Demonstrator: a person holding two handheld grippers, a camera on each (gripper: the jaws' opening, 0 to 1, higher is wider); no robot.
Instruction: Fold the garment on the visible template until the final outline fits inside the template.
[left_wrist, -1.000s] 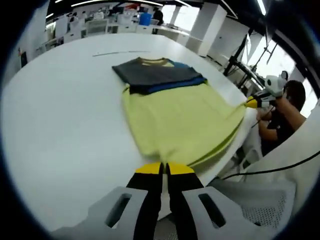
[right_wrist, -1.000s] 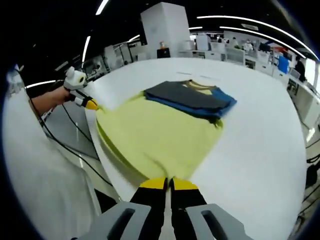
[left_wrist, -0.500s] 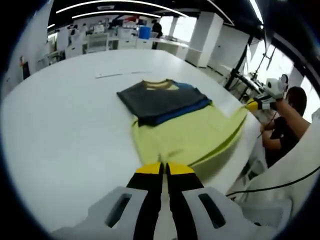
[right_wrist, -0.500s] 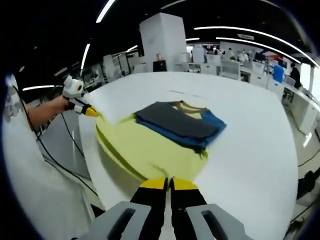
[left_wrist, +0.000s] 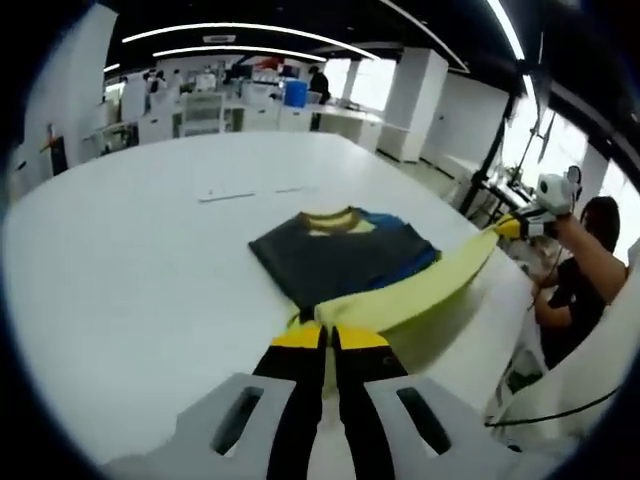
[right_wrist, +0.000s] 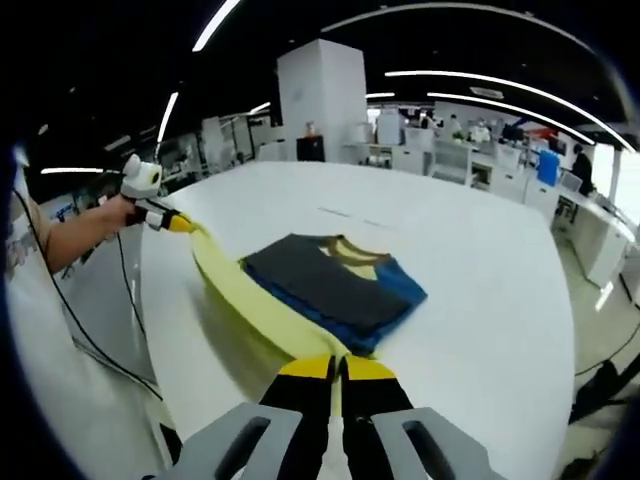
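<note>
Garment (left_wrist: 400, 295) hem — both grippers pinching

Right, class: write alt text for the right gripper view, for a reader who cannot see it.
The right gripper and the left gripper hold the yellow hem of a shirt lifted in a taut band above a white table. Its upper part, grey, blue and yellow, lies folded flat.

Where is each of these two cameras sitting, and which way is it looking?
Left gripper view: rides the left gripper, facing across the white table at the shirt; the person's hand holds the right gripper far right.
Right gripper view: rides the right gripper, facing the shirt; the left gripper at left.
Shared: the lifted yellow hem, pinched at both ends.
</note>
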